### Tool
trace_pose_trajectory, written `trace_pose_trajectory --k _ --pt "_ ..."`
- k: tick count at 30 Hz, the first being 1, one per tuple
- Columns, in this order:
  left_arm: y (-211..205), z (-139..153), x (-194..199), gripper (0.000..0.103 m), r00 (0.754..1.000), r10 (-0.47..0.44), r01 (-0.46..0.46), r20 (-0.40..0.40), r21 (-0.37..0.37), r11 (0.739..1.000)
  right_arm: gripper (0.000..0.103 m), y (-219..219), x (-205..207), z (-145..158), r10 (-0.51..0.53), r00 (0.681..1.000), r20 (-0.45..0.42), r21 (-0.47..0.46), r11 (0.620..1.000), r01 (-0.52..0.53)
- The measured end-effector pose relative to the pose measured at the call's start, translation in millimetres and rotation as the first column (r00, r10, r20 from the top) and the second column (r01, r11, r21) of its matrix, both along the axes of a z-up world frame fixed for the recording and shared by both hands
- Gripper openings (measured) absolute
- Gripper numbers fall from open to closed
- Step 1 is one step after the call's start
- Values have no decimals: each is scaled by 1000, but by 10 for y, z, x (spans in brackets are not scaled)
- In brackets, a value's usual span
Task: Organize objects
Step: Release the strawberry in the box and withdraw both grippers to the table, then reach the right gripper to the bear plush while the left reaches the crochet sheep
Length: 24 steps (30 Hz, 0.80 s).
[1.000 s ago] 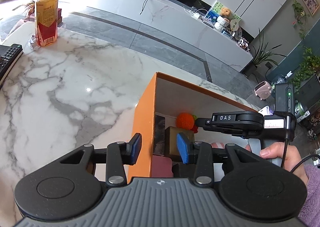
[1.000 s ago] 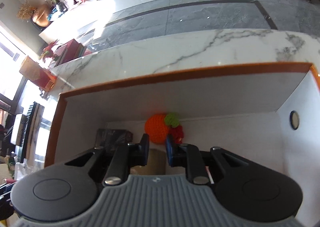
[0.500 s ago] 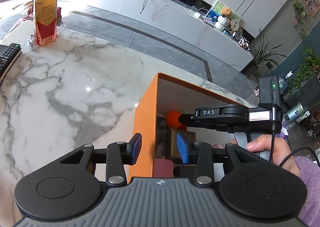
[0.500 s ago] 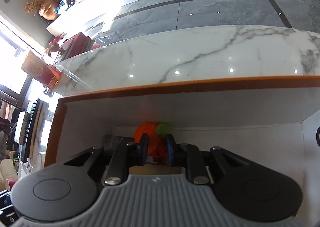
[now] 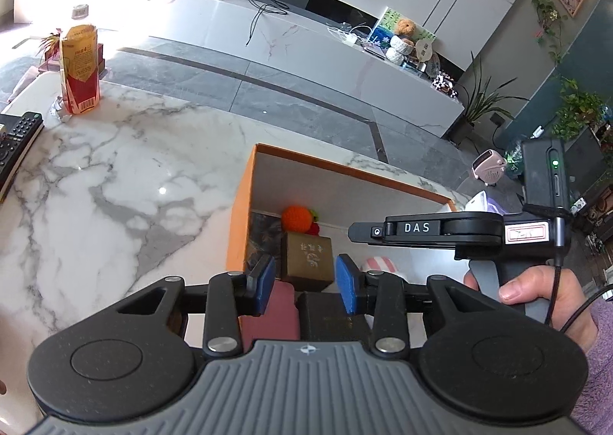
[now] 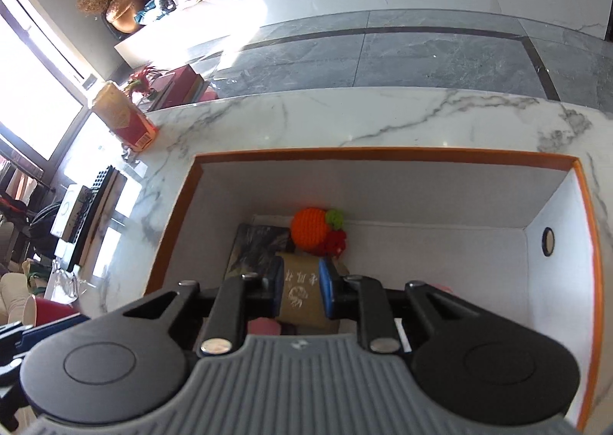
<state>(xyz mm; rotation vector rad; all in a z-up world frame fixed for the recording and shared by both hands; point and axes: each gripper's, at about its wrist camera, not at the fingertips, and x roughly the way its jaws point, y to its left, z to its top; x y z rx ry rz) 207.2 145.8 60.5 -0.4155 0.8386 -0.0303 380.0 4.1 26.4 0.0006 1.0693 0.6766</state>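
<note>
Hard sunlight glares off the white marble tabletop point(image 5: 115, 174) from its far left; fisheye edges bend, focus sharp.

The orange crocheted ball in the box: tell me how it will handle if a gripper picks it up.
The orange crocheted ball looks like soft yarn, so it would probably squash between pads and weigh little. Its knit surface should grip rather than slip. Being round, it may roll if nudged, though the green leaf and red knit bit beside it might check that.
</note>
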Motion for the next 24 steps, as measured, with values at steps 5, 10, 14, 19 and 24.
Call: trace_pose_trajectory --k 5,10,14,19,24 --pt "-314 155 -302 41 995 -93 92 22 39 995 26 -421 -566 364 46 995 87 17 999 -47" --pt "-645 197 -617 41 984 -177 175 31 56 983 28 -931 -1082 540 32 989 146 44 998 -38" --pt "-827 141 -811 41 977 -210 209 30 53 977 29 -1305 -1432 535 5 979 205 20 1000 -10" --pt "-996 33 -996 41 974 -226 225 19 43 973 30 -1733 -1739 321 -31 978 208 -11 999 34" --pt "-1139 -118 -1075 41 968 -249 250 -11 43 967 34 -1962 -1951 3 -50 974 220 -110 991 75"
